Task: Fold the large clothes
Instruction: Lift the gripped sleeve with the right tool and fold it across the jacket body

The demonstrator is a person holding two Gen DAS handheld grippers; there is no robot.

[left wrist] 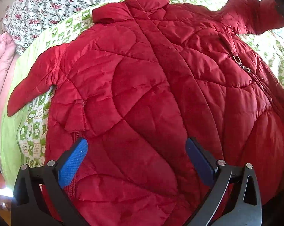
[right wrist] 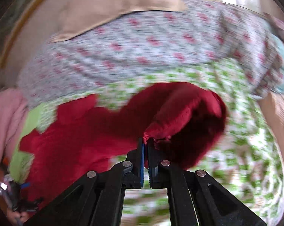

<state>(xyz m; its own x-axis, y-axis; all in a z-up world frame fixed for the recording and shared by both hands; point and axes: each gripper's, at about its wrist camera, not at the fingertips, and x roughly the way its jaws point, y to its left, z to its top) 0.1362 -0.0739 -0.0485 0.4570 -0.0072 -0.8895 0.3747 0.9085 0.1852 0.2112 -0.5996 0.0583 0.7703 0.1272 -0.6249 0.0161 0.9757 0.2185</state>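
The red jacket [left wrist: 151, 86] lies spread on the green-print sheet [left wrist: 34, 131], collar toward twelve o'clock. The left gripper [left wrist: 136, 162] hangs over its hem, jaws spread. The right gripper [right wrist: 146, 141] pinches a sleeve [right wrist: 181, 109] (blurred), lifted clear at one o'clock.

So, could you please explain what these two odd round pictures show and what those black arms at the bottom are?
Each picture comes from a wide-angle camera on a hand-held gripper, looking along its two fingers; a person carries one in each hand.

The left view looks down on a red jacket spread on a green-patterned sheet. The left gripper hangs open over it, holding nothing.

The right view is blurred. There the right gripper is shut on a sleeve of the jacket, which arches above the sheet. A floral cloth lies behind.
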